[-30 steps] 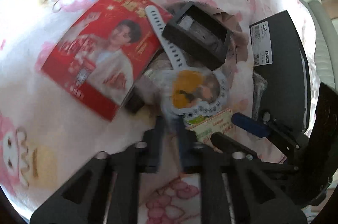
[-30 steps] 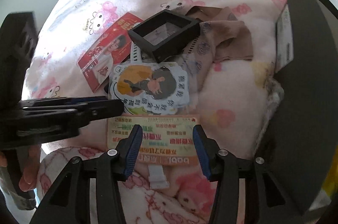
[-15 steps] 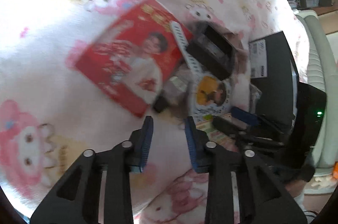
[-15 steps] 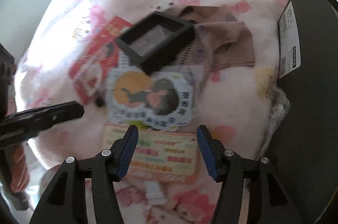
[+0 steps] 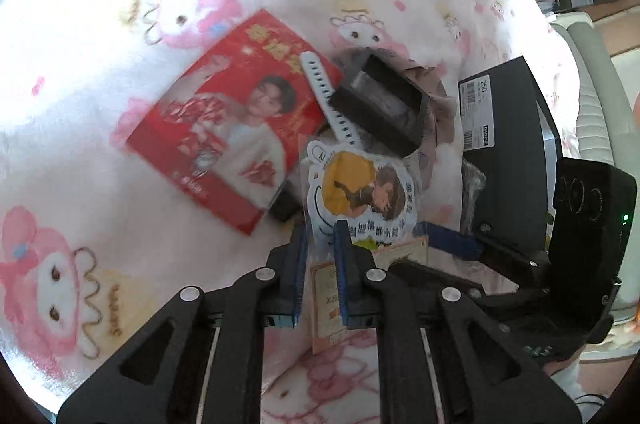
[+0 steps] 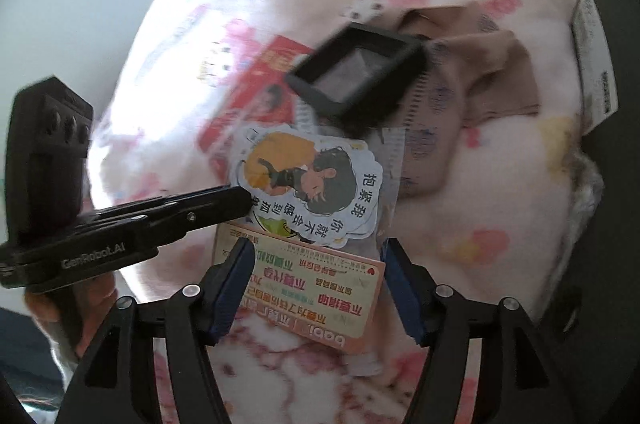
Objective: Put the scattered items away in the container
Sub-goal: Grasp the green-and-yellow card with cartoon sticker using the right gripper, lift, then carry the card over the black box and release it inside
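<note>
A cartoon sticker point(image 5: 360, 191) with a white border lies on the pink blanket, on top of a pink and green card point(image 6: 308, 284). My left gripper point(image 5: 320, 244) has its jaws closing, with a narrow gap left; the sticker's lower left edge sits between them. My right gripper point(image 6: 316, 252) has its jaws opening wide, its blue fingertips on either side of the card's top edge. A red packet point(image 5: 232, 127), a white strap point(image 5: 328, 99), a small black open box point(image 5: 380, 103) and brown cloth point(image 6: 488, 71) lie just beyond. The black container point(image 5: 508, 143) stands to the right.
The blanket point(image 5: 120, 3) with cartoon prints covers a soft, bulging surface. A small dark object point(image 5: 284, 209) pokes out under the red packet. A crumpled clear bag point(image 6: 584, 183) lies against the container's wall. A hand point(image 6: 52, 308) holds the left gripper's body.
The left jaws opened, then narrowed again around the sticker's edge after shifting toward it. The right jaws widened over the card. The items lie where they were.
</note>
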`<state>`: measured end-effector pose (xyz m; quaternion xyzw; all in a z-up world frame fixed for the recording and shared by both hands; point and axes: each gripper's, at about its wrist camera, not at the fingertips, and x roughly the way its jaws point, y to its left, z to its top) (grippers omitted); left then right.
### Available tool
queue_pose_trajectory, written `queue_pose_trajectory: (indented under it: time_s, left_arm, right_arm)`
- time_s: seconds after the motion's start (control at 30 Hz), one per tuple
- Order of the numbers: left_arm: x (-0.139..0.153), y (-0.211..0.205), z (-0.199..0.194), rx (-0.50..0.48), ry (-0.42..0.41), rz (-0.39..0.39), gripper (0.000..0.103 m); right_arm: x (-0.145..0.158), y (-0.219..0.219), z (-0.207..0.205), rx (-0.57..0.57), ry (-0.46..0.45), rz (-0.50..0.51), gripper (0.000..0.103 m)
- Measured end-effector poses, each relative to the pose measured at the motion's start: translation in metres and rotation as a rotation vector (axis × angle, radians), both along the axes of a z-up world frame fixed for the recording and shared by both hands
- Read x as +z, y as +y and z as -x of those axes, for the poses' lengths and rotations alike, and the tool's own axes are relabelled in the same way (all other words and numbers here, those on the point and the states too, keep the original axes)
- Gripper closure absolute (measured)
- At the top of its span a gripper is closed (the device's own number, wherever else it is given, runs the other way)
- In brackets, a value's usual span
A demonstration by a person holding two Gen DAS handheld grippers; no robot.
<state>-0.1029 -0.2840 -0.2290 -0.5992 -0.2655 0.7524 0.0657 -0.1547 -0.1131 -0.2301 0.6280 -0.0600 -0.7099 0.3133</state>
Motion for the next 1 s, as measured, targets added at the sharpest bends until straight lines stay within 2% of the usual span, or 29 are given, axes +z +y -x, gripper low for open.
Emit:
queue_pose_trajectory:
  time_s: [0.1,0.13,0.2,0.27,0.37,0.57,0.7,0.73,0.83,1.0]
  left_arm:
    - [-0.016,-0.002,0.001,0.010,-0.053,0.008,0.091]
    - [-0.016,0.000,0.000,0.012,-0.051,0.028,0.091]
    - [-0.007,0.001,-0.006,0.017,-0.017,0.039,0.091]
    - [0.008,0.000,-0.011,0.028,0.019,0.033,0.091]
    - [0.032,0.004,-0.018,0.029,0.064,0.036,0.091]
    - [0.097,0.032,-0.030,-0.001,0.193,0.033,0.091]
    - [0.128,0.063,-0.021,-0.049,0.254,0.031,0.091]
    - [0.135,0.080,-0.012,-0.073,0.267,0.026,0.091]
    - [0.146,0.115,0.007,-0.126,0.292,0.006,0.091]
    - [0.157,0.189,0.052,-0.233,0.312,-0.052,0.091]
  right_arm:
    - [-0.011,-0.011,-0.001,0.014,0.015,-0.078,0.041]
    - [-0.017,-0.009,0.002,0.016,-0.006,-0.074,0.045]
    - [-0.018,-0.012,0.000,-0.002,-0.017,-0.082,0.048]
    - [-0.007,-0.014,-0.005,0.011,0.032,-0.077,0.048]
    - [0.013,-0.008,-0.011,0.002,0.048,-0.030,0.050]
    - [0.076,0.013,-0.031,-0.037,0.163,0.050,0.050]
    - [0.113,0.051,-0.037,-0.091,0.233,0.084,0.050]
    - [0.123,0.075,-0.034,-0.103,0.251,0.086,0.050]
    - [0.145,0.112,-0.035,-0.151,0.308,0.068,0.050]
    - [0.181,0.203,-0.019,-0.227,0.368,0.025,0.050]
